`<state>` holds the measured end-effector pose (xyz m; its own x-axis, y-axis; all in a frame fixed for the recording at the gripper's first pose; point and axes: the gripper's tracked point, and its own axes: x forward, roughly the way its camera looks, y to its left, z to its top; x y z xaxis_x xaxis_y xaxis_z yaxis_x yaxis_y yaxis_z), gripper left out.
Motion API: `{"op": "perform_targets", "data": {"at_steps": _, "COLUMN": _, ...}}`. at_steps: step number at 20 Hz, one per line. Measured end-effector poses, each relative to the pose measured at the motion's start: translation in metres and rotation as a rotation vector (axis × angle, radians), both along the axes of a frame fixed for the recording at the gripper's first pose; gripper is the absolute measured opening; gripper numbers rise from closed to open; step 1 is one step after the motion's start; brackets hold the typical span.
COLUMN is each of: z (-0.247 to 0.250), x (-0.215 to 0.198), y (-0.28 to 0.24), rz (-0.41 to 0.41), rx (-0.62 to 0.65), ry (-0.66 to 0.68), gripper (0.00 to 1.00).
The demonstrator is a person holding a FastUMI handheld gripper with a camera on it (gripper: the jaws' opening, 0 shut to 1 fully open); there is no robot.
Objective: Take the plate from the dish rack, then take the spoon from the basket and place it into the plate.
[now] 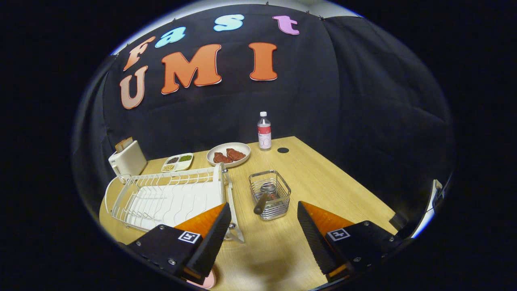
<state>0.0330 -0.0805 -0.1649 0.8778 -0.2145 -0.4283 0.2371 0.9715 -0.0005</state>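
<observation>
Spread wide, the 2 fingers (226, 230) of the gripper (264, 212) grip nothing. Just ahead of them, at center frame, the basket (270, 195) holds the spoon (264, 197). Under the left finger, at lower left, a pink plate (208, 281) edge peeks out, near the white dish rack (169, 198).

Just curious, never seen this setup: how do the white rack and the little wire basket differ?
The dish rack is white, wide and low, with nothing visible in its slots; the wire basket is silvery, small and boxy, holding a spoon. Both are wire and stand on the wooden table, beyond the open claw.
</observation>
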Motion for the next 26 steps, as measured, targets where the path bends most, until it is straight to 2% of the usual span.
{"op": "perform_targets", "data": {"at_steps": 5, "z": -0.01, "x": 0.027, "y": -0.002, "rz": 0.059, "rx": -0.112, "ry": -0.012, "gripper": 0.97}}
{"op": "perform_targets", "data": {"at_steps": 11, "z": -0.029, "x": 0.044, "y": -0.004, "rz": 0.122, "rx": -0.138, "ry": -0.036, "gripper": 0.81}}
{"op": "perform_targets", "data": {"at_steps": 13, "z": -0.03, "x": 0.048, "y": -0.008, "rz": 0.133, "rx": -0.142, "ry": -0.048, "gripper": 0.71}}
{"op": "perform_targets", "data": {"at_steps": 14, "z": -0.031, "x": 0.051, "y": -0.009, "rz": 0.14, "rx": -0.144, "ry": -0.051, "gripper": 0.61}}
{"op": "perform_targets", "data": {"at_steps": 15, "z": -0.034, "x": 0.054, "y": -0.01, "rz": 0.144, "rx": -0.147, "ry": -0.047, "gripper": 0.56}}
{"op": "perform_targets", "data": {"at_steps": 16, "z": -0.037, "x": 0.056, "y": -0.011, "rz": 0.149, "rx": -0.141, "ry": -0.045, "gripper": 0.44}}
{"op": "perform_targets", "data": {"at_steps": 17, "z": -0.038, "x": 0.057, "y": -0.012, "rz": 0.148, "rx": -0.133, "ry": -0.041, "gripper": 0.37}}
{"op": "perform_targets", "data": {"at_steps": 18, "z": -0.039, "x": 0.059, "y": -0.015, "rz": 0.145, "rx": -0.129, "ry": -0.04, "gripper": 0.24}}
{"op": "perform_targets", "data": {"at_steps": 19, "z": -0.038, "x": 0.061, "y": -0.017, "rz": 0.15, "rx": -0.123, "ry": -0.049, "gripper": 0.18}}
{"op": "perform_targets", "data": {"at_steps": 22, "z": -0.036, "x": 0.061, "y": -0.019, "rz": 0.167, "rx": -0.139, "ry": -0.051, "gripper": 0.12}}
{"op": "perform_targets", "data": {"at_steps": 26, "z": -0.028, "x": 0.064, "y": -0.024, "rz": 0.165, "rx": -0.116, "ry": -0.063, "gripper": 0.09}}
